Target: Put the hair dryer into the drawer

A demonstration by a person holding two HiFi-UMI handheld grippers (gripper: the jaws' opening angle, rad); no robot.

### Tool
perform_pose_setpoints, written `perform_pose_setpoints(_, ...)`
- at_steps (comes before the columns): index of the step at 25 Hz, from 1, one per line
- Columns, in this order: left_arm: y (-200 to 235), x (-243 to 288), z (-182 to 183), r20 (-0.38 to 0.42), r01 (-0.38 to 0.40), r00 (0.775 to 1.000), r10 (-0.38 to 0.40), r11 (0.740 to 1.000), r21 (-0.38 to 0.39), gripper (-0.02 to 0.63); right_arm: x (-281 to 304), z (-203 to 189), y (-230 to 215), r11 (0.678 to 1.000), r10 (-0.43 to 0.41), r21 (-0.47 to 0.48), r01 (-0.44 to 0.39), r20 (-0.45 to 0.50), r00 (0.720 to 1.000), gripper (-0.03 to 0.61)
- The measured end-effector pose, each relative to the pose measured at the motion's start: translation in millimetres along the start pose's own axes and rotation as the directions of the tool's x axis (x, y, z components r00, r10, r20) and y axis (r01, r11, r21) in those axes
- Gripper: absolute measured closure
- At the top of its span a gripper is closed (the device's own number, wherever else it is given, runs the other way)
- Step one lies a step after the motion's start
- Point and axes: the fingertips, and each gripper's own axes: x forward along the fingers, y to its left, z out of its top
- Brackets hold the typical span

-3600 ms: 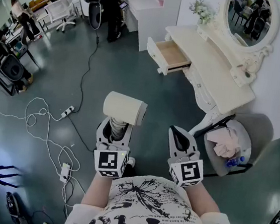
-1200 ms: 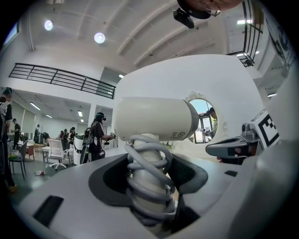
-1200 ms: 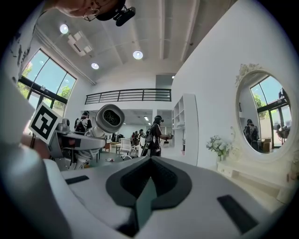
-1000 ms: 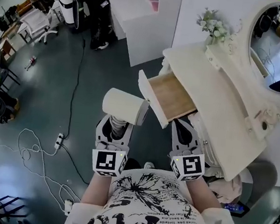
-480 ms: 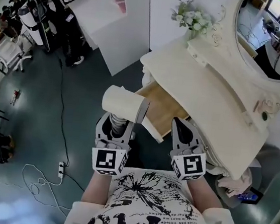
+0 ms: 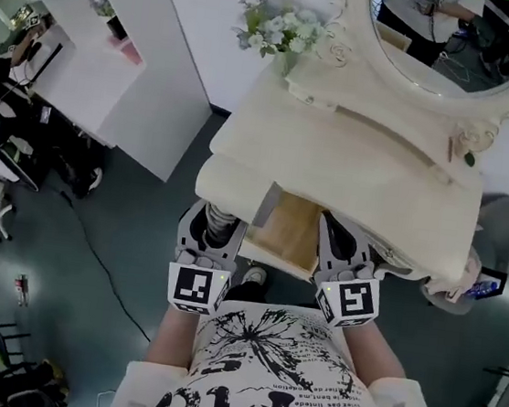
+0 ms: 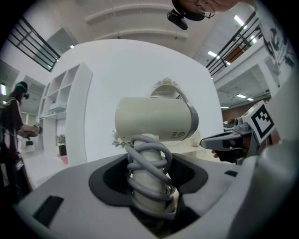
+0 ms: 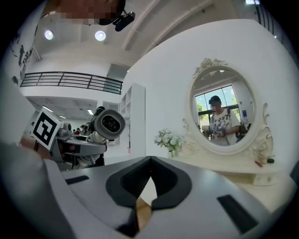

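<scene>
A cream hair dryer (image 6: 231,191) stands upright in my left gripper (image 6: 215,217), whose jaws are shut on its handle. A grey cord is wound round that handle (image 7: 148,175), and the barrel (image 7: 154,120) lies crosswise above the jaws. In the head view the barrel hangs over the left side of the open wooden drawer (image 6: 292,232) of the cream dressing table (image 6: 368,175). My right gripper (image 6: 342,241) is over the drawer's right side, shut and holding nothing. From the right gripper view (image 8: 149,161) the hair dryer (image 8: 109,123) shows at the left.
An oval mirror (image 6: 441,32) and a vase of white flowers (image 6: 276,30) stand at the back of the table. A white cabinet (image 6: 113,79) is to the left over dark floor. A grey bin (image 6: 503,219) sits to the table's right.
Both grippers and the hair dryer have swung round and closed in on the dressing table. The open drawer, earlier ahead and to the right, now lies directly under the gripper tips.
</scene>
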Motion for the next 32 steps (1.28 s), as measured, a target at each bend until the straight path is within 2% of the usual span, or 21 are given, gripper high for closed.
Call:
perform_pose_setpoints(2,3,20,-5,-0.008,0.087,0.996,-0.087,0.995,0.044,0.36,11,-1,-6,0.999,-0.051,0.007,0.051,-0.002,0.999,0.569)
perform_pose_setpoints(4,0,40,-14,-0.031,0.198,0.98,-0.196,0.977,0.083,0.36,13,-4,-12,0.991,-0.134,0.02,0.134,-0.011,0.991,0.569)
perform_pose_setpoints(7,-12,61,-31,-0.068,0.359,0.933,-0.354,0.928,0.096,0.36,7,-10,-20,0.964,-0.261,0.047,0.262,-0.025,0.965,0.569)
perform_pose_setpoints(11,-31,84,-63,-0.139,0.516,0.855,-0.499,0.846,0.135,0.36,1,-23,-28,0.929,-0.364,0.064,0.366,-0.042,0.931,0.569)
perform_pose_setpoints(15,-57,90,-104,-0.244,0.654,0.753,-0.611,0.738,0.169,0.36,-17,-51,-28,0.884,-0.451,0.089,0.459,-0.096,0.888,0.569)
perform_pose_setpoints(20,-86,96,-157,-0.365,0.78,0.619,-0.695,0.598,0.183,0.36,-29,-84,-32,0.842,-0.507,0.13,0.523,-0.142,0.85,0.569)
perform_pose_setpoints(25,-108,104,-215,-0.466,0.864,0.492,-0.735,0.476,0.163,0.36,-31,-106,-34,0.835,-0.529,0.107,0.54,-0.116,0.841,0.569)
perform_pose_setpoints(32,-137,99,-286,-0.64,0.949,0.29,-0.711,0.302,0.093,0.36,-32,-130,-34,0.83,-0.53,0.101,0.549,-0.165,0.831,0.569)
